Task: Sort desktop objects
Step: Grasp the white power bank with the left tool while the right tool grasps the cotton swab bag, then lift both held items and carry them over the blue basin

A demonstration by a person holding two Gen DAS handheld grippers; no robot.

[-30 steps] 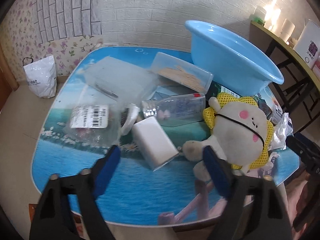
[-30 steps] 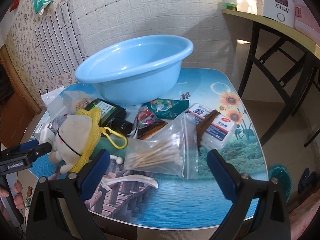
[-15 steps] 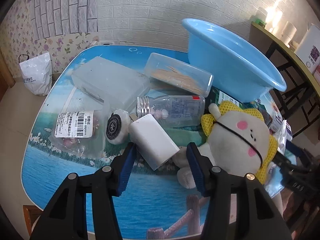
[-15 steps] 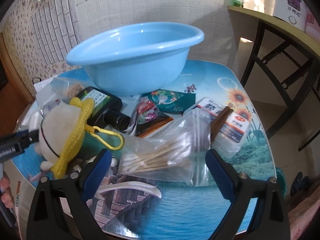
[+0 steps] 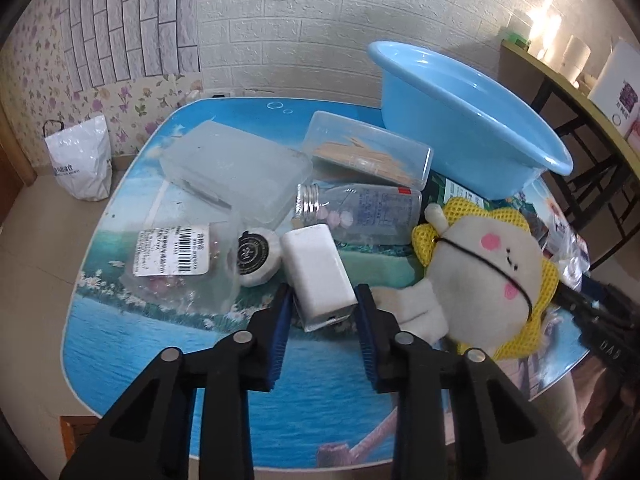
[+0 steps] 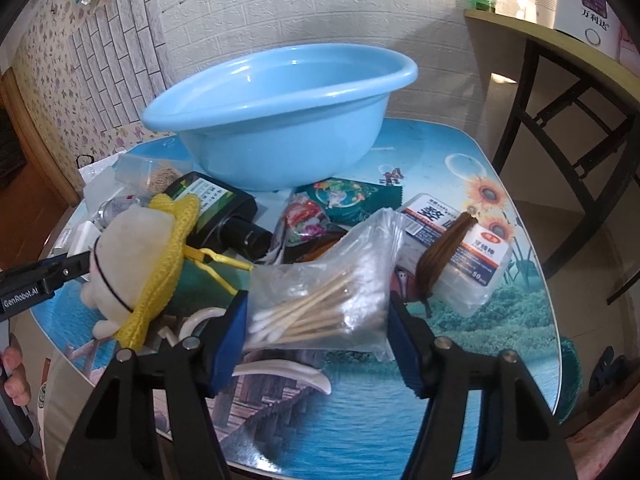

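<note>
Between the left gripper (image 5: 323, 304) pads sits the white block (image 5: 316, 276), near the table's (image 5: 160, 344) six o'clock edge; the jaws are narrow, pinching its near end. It looks rigid, light and smooth-sided, so a grip further along its flat flanks seems safer. At three o'clock the right gripper (image 6: 316, 328) straddles, half-spread, the crinkly cotton-swab bag (image 6: 324, 292).

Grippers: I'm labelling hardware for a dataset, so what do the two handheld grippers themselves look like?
Both look the same. The left gripper and right gripper have matte black angular plastic fingers with triangular cut-outs, round silver pivot pins and blue ribbed pads on the inner faces. In the right wrist view the left gripper's black side bears white "GenRobot.AI" lettering. No cables or sleeves show.
</note>
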